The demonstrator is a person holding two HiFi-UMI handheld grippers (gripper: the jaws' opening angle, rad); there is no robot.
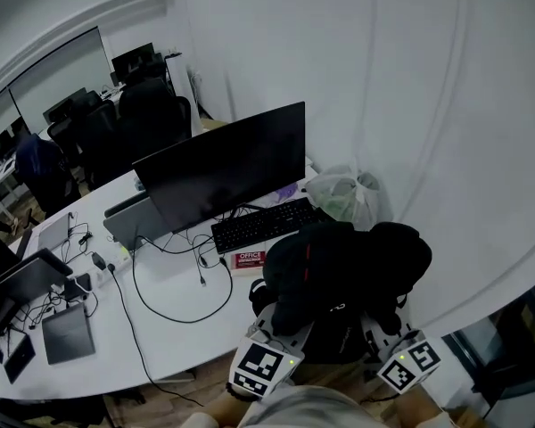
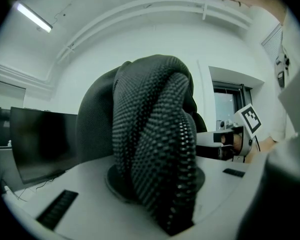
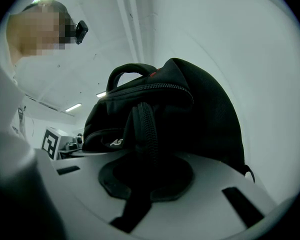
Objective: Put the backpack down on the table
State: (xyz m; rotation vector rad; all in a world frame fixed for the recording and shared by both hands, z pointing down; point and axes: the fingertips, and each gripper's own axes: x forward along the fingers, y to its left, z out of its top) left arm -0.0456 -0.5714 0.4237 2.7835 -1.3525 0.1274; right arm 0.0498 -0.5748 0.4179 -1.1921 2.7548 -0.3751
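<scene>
At the table (image 1: 183, 341), left hand-held gripper (image 1: 275, 326) and right hand-held gripper (image 1: 383, 335) clamp backpack (image 1: 348, 266)

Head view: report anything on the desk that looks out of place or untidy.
A crumpled plastic bag sits at the far right corner of the desk beside the keyboard, odd among office gear. Black cables sprawl loose across the top. Nothing looks spilled or broken.

Black fabric backpack (image 1: 343, 270), thin red stripe, upright and bulging, at 5 o'clock, over the near edge of the long white table (image 1: 174, 346).
</scene>
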